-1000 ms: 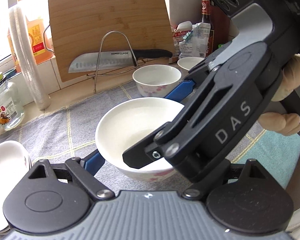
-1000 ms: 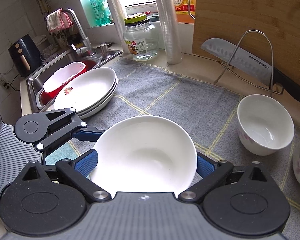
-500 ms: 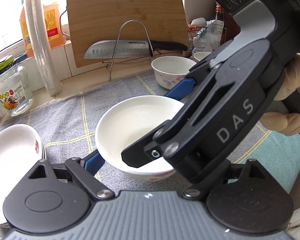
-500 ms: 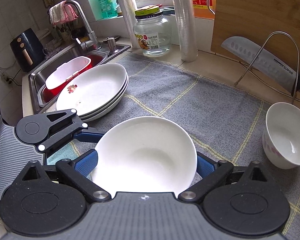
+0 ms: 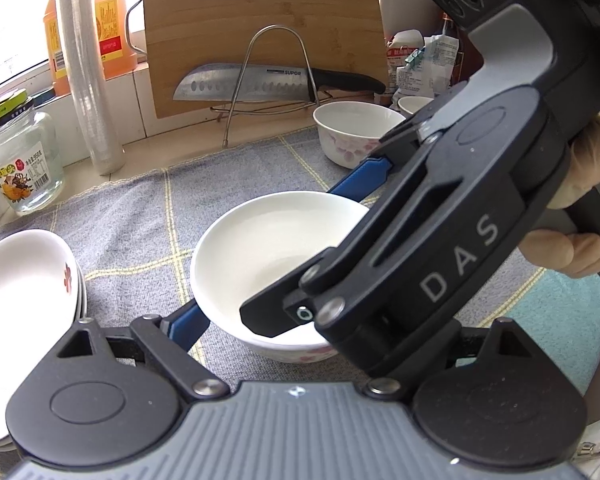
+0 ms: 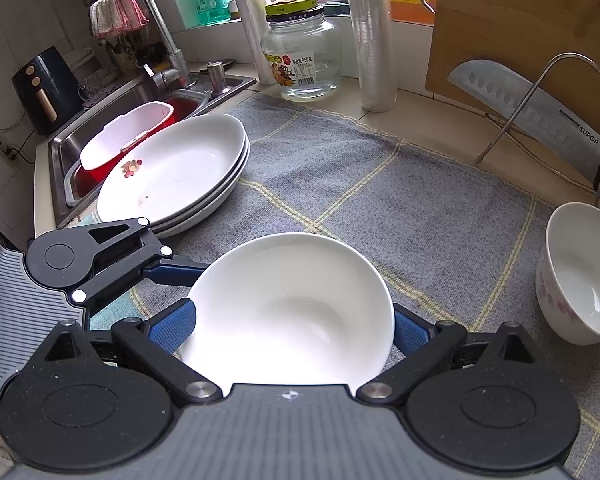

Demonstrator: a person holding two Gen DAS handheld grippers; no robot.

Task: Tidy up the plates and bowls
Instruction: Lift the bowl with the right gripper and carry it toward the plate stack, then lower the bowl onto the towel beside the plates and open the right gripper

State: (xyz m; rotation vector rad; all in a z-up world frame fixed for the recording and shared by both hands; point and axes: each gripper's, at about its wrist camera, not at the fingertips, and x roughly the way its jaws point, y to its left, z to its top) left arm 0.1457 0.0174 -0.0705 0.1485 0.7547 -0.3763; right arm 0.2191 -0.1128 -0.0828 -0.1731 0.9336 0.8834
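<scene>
The right tool (image 6: pixel 292 326) reaches level over the grey checked cloth (image 6: pixel 380 200), clamping the plain white ceramic bowl (image 6: pixel 288 312) between blue pads. The left tool (image 5: pixel 278 248) crosses beneath, straddling it, grip unclear.

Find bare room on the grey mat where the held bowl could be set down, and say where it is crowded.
The widest bare stretch of grey mat lies between the stacked plates and the floral bowl, in front of the knife rack. It is crowded at the held bowl, where the left gripper and right gripper meet.
</scene>
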